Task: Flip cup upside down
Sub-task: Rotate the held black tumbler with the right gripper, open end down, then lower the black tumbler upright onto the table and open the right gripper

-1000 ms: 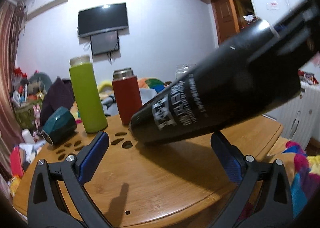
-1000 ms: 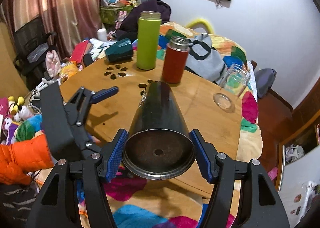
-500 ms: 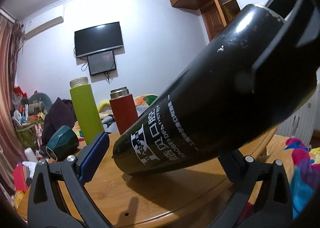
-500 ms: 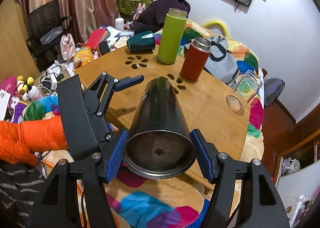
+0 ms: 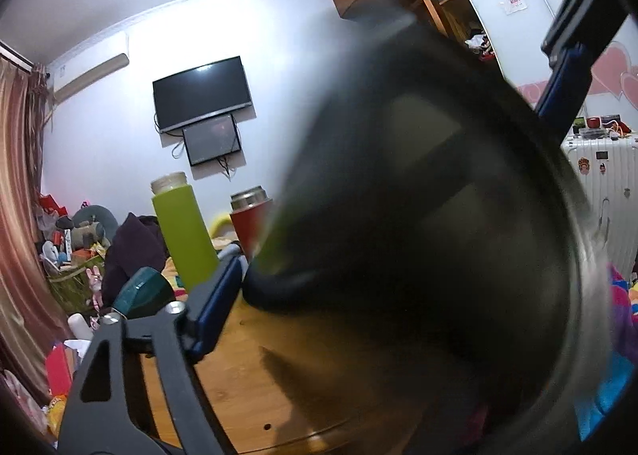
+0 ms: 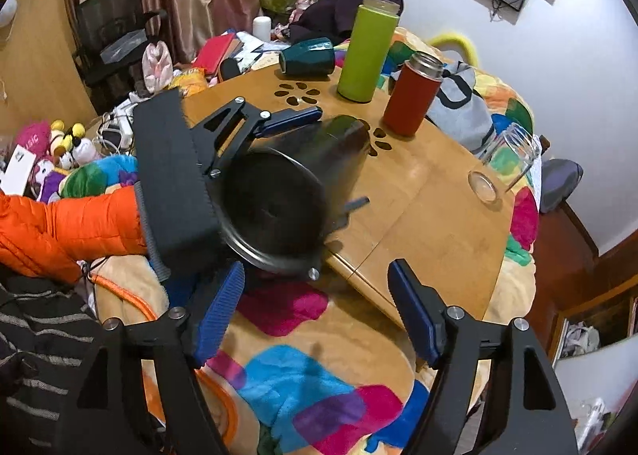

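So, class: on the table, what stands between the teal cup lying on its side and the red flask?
The upright green bottle, seen in the right wrist view, stands between them.

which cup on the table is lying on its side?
The dark teal cup, left of the upright green bottle; the red flask also stands upright.

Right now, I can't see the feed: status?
Right gripper open, empty. Left gripper clamps black cup, tilted over table edge, blurred. Red flask close beside.
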The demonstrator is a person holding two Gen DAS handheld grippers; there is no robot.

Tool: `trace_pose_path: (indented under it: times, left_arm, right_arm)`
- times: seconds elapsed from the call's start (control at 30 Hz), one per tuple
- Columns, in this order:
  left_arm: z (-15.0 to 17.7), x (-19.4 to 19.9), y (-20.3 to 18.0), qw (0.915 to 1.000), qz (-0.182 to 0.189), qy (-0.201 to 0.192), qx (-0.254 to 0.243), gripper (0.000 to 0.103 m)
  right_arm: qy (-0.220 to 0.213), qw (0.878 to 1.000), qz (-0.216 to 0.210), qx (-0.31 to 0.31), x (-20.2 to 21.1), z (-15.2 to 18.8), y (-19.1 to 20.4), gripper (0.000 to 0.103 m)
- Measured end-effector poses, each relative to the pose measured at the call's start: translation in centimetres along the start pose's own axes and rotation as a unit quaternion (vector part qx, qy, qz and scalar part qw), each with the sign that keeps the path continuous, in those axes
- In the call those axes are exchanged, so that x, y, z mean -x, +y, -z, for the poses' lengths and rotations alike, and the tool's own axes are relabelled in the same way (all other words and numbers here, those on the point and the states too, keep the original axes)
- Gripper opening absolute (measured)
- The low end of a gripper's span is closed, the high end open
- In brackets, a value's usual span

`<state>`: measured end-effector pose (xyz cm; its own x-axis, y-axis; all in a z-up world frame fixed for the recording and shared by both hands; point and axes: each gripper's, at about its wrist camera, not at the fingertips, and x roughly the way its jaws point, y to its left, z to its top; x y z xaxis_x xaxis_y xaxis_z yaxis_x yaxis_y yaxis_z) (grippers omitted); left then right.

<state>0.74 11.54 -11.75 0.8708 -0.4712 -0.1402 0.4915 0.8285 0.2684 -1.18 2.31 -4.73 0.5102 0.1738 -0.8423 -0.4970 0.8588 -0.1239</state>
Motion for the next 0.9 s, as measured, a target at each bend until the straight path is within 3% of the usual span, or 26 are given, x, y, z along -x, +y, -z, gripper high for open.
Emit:
trace_pose_path:
  times: [0.07,0.2,0.5,0.7,0.9]
  left_arm:
    - [-0.4,0.4,0.4,0.9999,-0.010,-0.004,0.004,0.064]
    - [-1.5,0.5,2.5,0.9986,0.009,0.009,0.051,0.064]
    - [-3.6,0.6,5.0,0.9959,0.016,0.024,0.086,0.064]
    - [-5.1,-1.4,6.7,0.9899,0.050,0.068,0.114,0.064]
    - [-6.9,-5.0,8.1,0.9776,0.091,0.132,0.137,0.064]
  right_arm:
    - [-0.011,1.000,0.000,-0.015,0.4,0.3,-0.8,0.072]
    - [-0.026,0.998,0.003,-0.049,0.7,0.7,-2.5,0.072]
    - [-0.069,0.994,0.013,-0.079,-0.6,0.7,-3.8,0.072]
    - [-0.121,0.987,0.028,-0.101,-2.3,0.2,-4.8,0.072]
    - [-0.164,0.976,0.053,-0.135,-4.0,-0.2,-6.0,0.072]
